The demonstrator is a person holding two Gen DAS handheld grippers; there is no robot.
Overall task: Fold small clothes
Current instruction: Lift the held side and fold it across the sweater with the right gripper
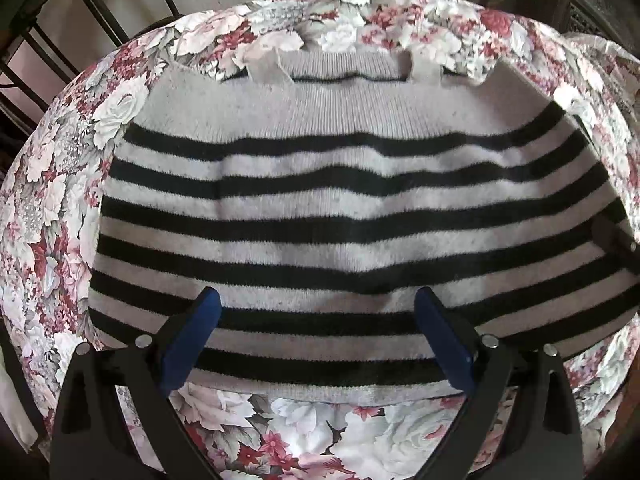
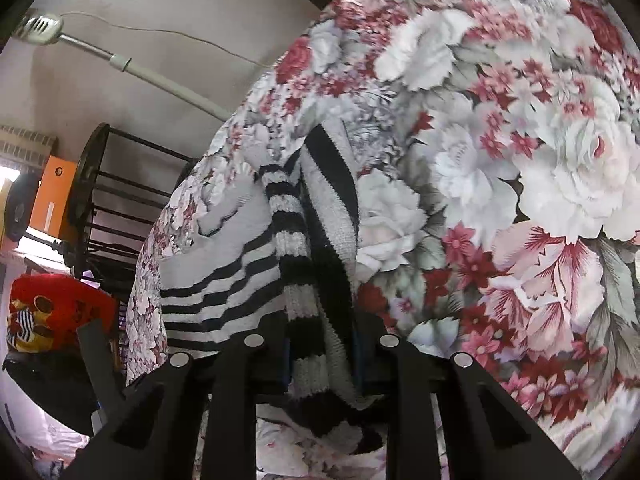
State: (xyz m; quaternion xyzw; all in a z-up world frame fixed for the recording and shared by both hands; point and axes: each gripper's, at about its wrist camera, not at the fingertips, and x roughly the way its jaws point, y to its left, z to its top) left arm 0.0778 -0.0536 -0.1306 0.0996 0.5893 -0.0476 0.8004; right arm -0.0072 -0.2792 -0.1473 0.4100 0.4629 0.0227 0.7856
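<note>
Our right gripper (image 2: 320, 364) pinches the sweater's (image 1: 340, 216) sleeve (image 2: 316, 280) for folding inward; our left gripper (image 1: 316, 308) hovers wide at six o'clock.

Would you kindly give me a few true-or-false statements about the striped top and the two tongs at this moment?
1. The striped top lies spread on a floral cloth. True.
2. The left tongs are clamped on the fabric. False: their blue fingers stand apart over the top's near hem, holding nothing.
3. The right tongs are shut on a bunched part of the top. True.
4. The top has red stripes. False: they are black on light grey.
5. A red printed item shows beside the table. True.
</note>
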